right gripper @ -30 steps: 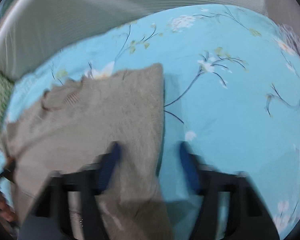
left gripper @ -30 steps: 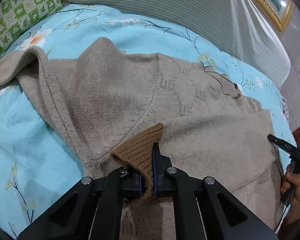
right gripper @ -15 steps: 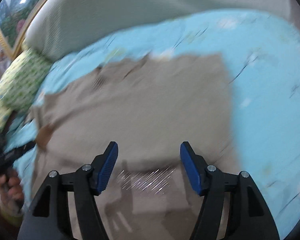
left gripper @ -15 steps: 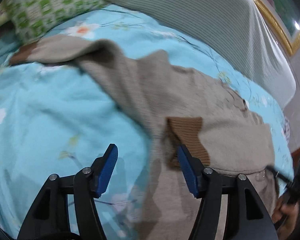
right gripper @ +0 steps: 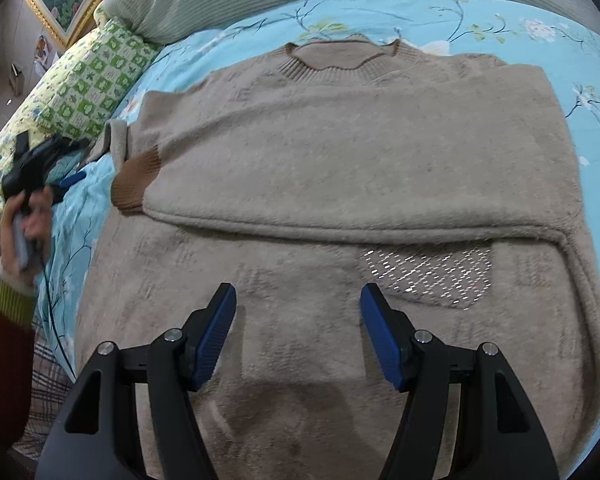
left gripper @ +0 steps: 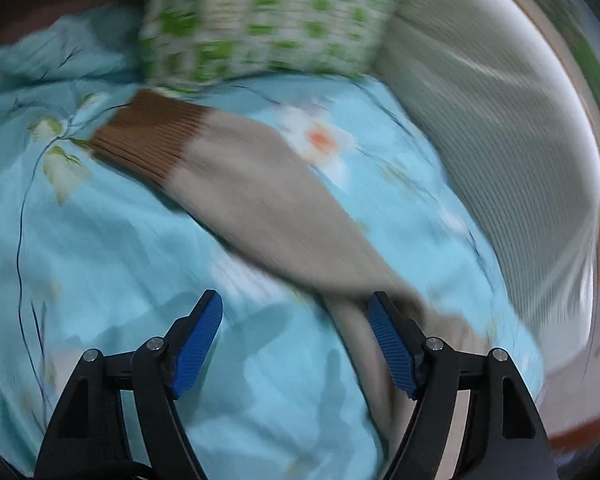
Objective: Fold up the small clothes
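Floral blue bedsheet [right gripper: 500,20] under everything, edges cut off by the fisheye rim. Beige sweater [right gripper: 340,152] spread flat across it, one sleeve folded over the chest, brown cuff [right gripper: 134,184] at its near-left edge. Other sleeve [left gripper: 268,208] stretched out toward the green checked pillow [left gripper: 260,16], badly motion-blurred, knit detail unreadable. Left gripper [left gripper: 296,344] spread wide, empty, above sheet beside that sleeve. Right gripper [right gripper: 298,336] spread wide, empty, over the sweater's lower body; contact unclear.

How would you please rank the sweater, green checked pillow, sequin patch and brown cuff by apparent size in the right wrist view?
1. sweater
2. green checked pillow
3. sequin patch
4. brown cuff
The pillow is partly cut off by the bed's edge.
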A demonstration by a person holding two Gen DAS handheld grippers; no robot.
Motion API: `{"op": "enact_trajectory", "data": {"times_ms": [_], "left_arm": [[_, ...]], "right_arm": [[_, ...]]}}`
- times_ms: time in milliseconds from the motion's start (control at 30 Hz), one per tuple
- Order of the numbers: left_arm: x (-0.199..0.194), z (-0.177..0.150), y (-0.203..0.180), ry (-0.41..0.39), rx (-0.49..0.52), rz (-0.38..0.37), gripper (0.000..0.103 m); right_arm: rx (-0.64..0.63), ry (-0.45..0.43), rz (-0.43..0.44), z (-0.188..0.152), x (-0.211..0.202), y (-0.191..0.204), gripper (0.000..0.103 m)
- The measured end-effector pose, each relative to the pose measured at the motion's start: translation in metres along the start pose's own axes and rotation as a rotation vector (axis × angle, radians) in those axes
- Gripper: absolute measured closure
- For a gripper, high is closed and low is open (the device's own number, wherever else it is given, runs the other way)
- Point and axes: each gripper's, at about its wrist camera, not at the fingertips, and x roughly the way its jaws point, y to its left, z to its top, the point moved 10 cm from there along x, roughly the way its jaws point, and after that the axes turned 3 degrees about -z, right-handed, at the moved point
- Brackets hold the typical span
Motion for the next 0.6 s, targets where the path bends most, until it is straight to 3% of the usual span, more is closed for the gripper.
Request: {"op": "enact_trajectory", "data": {"times_ms": [67, 133, 233, 267, 300, 367, 467, 600], "left_arm": [[0.012, 0.015, 0.020, 0.006, -0.079, 0.015, 0.027], [0.020, 0.030, 0.031, -0.012, -0.144, -0.029, 0.027], [0.027, 0.059, 0.034, -0.068, -0.139, -0.007, 0.032], [0.029, 0.064, 0.032, -0.081, -0.120, 0.014, 0.056], [0.035, 0.067, 0.030, -0.071, -0.096, 0.040, 0.096], [0.038, 0.065, 0.021, -0.057, -0.073, 0.042, 0.096], [0.017, 0.055, -0.015, -0.105, 0.056, 0.029, 0.096], [-0.017, 0.023, -0.091, -0.123, 0.253, -0.076, 0.096]], "right_arm": [[-0.004, 0.005, 0.002, 0.000, 0.002, 0.003, 0.037], [-0.009, 0.008, 0.008, 0.001, 0.002, 0.006, 0.037], [-0.020, 0.008, 0.009, 0.005, 0.002, 0.010, 0.037], [-0.021, 0.004, 0.012, 0.007, 0.002, 0.011, 0.037], [-0.019, 0.001, 0.015, 0.008, 0.001, 0.012, 0.038], [-0.014, -0.008, 0.019, 0.009, -0.001, 0.012, 0.037], [-0.002, -0.018, 0.016, 0.009, -0.004, 0.007, 0.037], [0.042, -0.028, 0.015, 0.005, -0.009, -0.007, 0.037]]}}
